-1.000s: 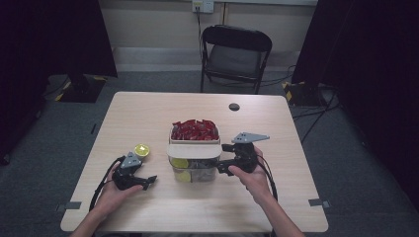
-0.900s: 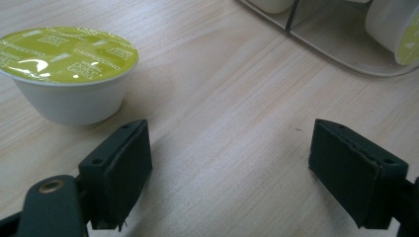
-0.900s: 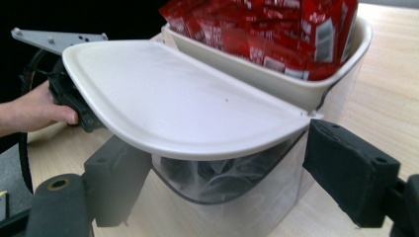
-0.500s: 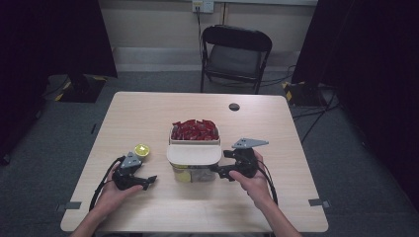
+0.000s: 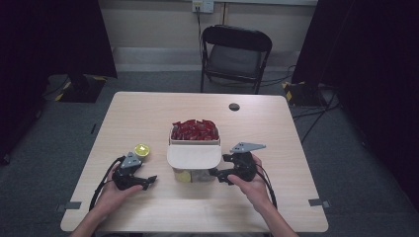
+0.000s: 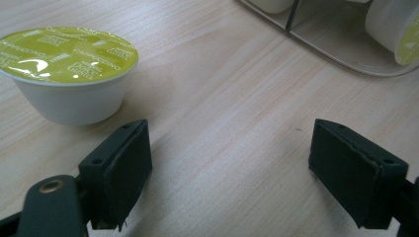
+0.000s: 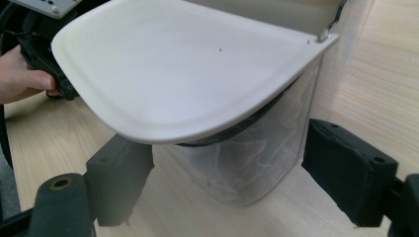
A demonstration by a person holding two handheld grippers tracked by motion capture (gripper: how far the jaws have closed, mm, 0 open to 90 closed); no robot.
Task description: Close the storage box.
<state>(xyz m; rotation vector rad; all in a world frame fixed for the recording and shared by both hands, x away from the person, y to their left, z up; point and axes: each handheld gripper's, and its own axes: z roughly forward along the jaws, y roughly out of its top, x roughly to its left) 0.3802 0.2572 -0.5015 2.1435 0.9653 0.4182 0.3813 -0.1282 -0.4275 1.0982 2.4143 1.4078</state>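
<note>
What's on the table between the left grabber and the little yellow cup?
Nothing. In the left gripper view, bare wood runs from the left gripper, whose jaws stand open, to the yellow-lidded cup, which sits just beyond its left jaw, apart from it.

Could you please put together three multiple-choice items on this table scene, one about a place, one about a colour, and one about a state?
1. Where does the loose coffee capsule stand?
A. on the chair
B. on the table near the left tongs
C. inside the container

2. What colour is the capsule's lid?
A. yellow-green
B. blue
C. black

3. How do the left tongs stand?
A. shut on the capsule
B. shut on the flap
C. open, holding nothing

Answers:
1 B: the high view shows it on the wood beside the left tongs.
2 A: the left gripper view shows a yellow-green foil top.
3 C: in that view the jaws stand apart over bare table.
</note>
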